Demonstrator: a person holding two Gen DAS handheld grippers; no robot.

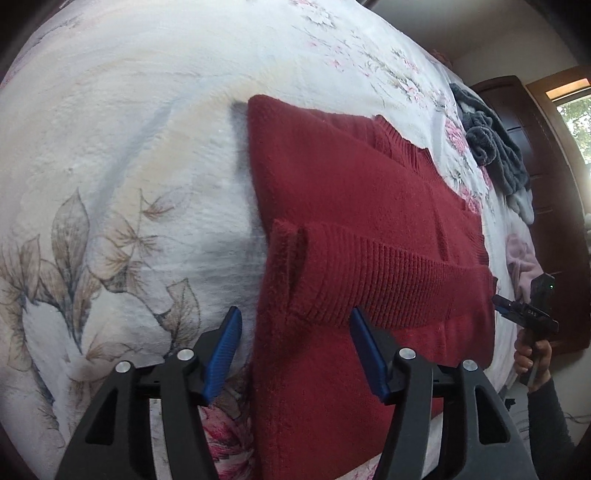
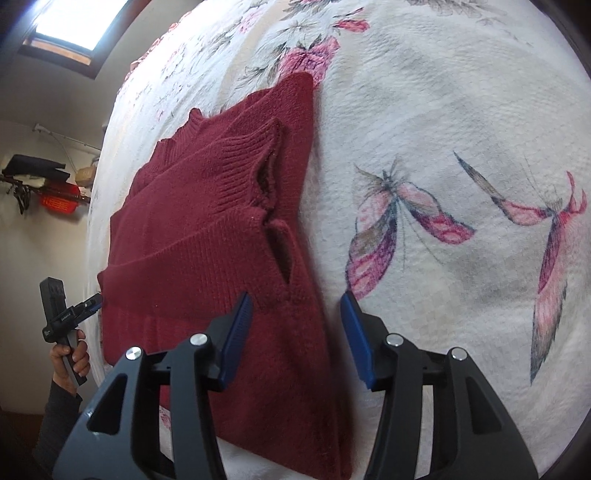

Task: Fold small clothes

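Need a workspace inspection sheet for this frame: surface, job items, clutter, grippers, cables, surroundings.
Surface: bedspread, white with floral and butterfly print.
Job's things: red knit sweater lying flat, both sleeves folded across the body, ribbed cuffs near one edge.
Clutter: grey fleece garment and a pale pink one bunched near the bed's far edge.
Grippers: left gripper open, straddling the sweater's side edge; right gripper open, straddling the opposite edge. Neither holds cloth.
Cables: nothing seen.
Surroundings: dark wooden furniture, window, wall shelf with items.
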